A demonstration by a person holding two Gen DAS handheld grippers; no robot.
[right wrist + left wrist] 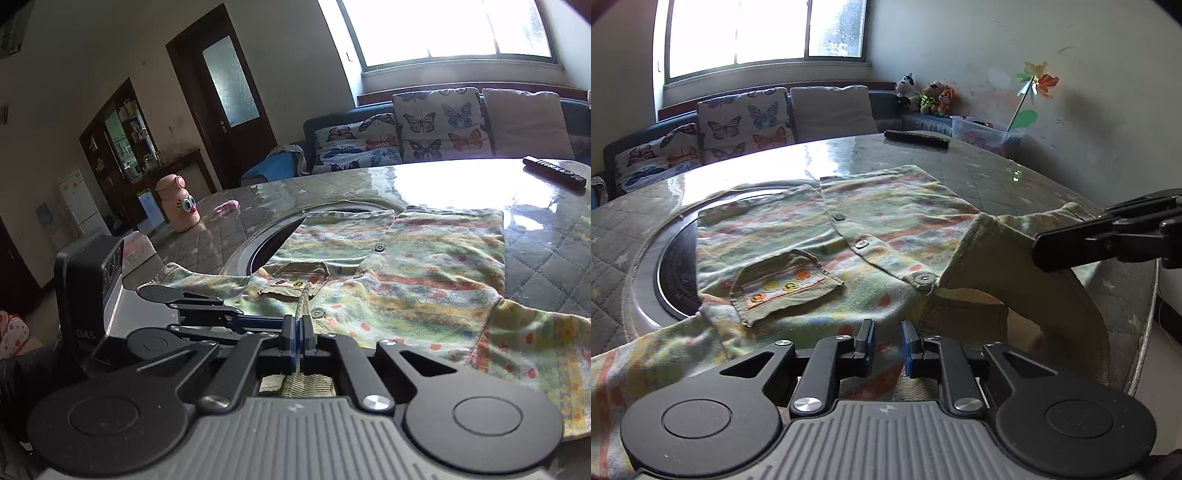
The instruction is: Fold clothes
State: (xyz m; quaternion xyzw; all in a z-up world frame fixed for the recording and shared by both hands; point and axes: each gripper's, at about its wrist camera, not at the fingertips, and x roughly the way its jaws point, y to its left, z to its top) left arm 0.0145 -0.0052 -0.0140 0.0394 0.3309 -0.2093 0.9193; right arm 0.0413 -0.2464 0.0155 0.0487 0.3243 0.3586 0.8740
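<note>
A small pale green cardigan (886,221) with orange and yellow stripes, buttons and a chest pocket (783,284) lies spread on the round table. My left gripper (888,341) is slightly open and empty, low over the garment's near edge. My right gripper (297,332) is shut on the cardigan's ribbed collar edge (304,295) and lifts it. It also shows at the right of the left wrist view (1045,251), holding a raised fold of the collar (1004,236). The cardigan also shows in the right wrist view (424,266).
The table (1015,173) has a quilted grey cover and a round dark inset (676,258) under the garment's left side. A black remote (916,138) lies at the far edge. A pink toy bottle (181,203) stands far left. A sofa with butterfly cushions (742,125) is behind.
</note>
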